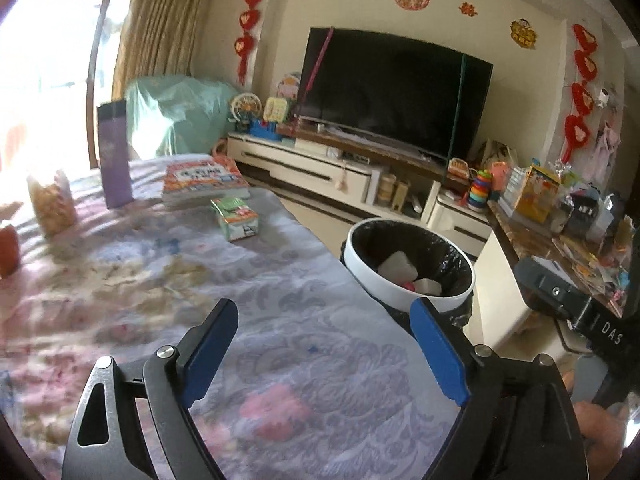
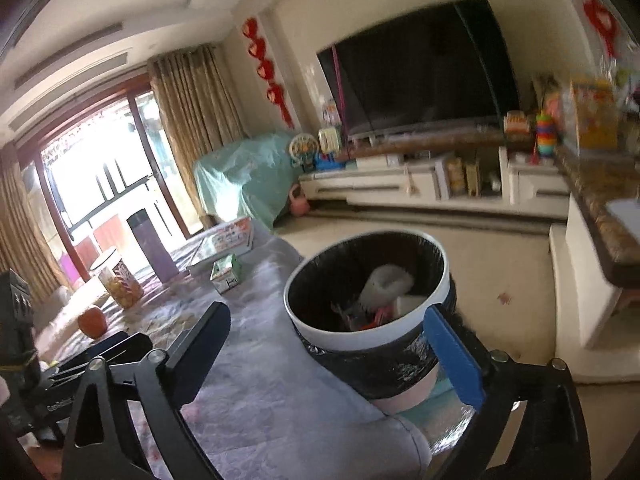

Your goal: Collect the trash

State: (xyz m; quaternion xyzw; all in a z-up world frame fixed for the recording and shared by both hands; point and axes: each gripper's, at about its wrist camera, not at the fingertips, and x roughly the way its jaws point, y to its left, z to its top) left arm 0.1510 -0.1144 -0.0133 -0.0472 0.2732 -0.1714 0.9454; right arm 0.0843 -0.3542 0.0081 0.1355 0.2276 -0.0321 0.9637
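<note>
Blue pads stand wide apart on both tongs and nothing sits between either pair: the left gripper (image 1: 324, 344) hangs released over the flowered tablecloth (image 1: 280, 280), the right gripper (image 2: 332, 344) spread just as wide with its right pad out past the table edge, in front of the trash bin (image 2: 372, 332). That bin, white-rimmed with a black liner, stands just off the table's corner, I'd say so scraps can go straight in from the cloth; crumpled white paper (image 2: 386, 280) and some pink bits already lie inside. Further up the table a small green carton (image 1: 236, 218) looks like the next candidate, with books (image 1: 200, 184), a purple bottle (image 1: 116, 156) and a snack jar (image 1: 50, 204) behind it. Plenty of bare cloth lies between tongs and carton, so the reach looks open; the table edge runs close beside the bin.
</note>
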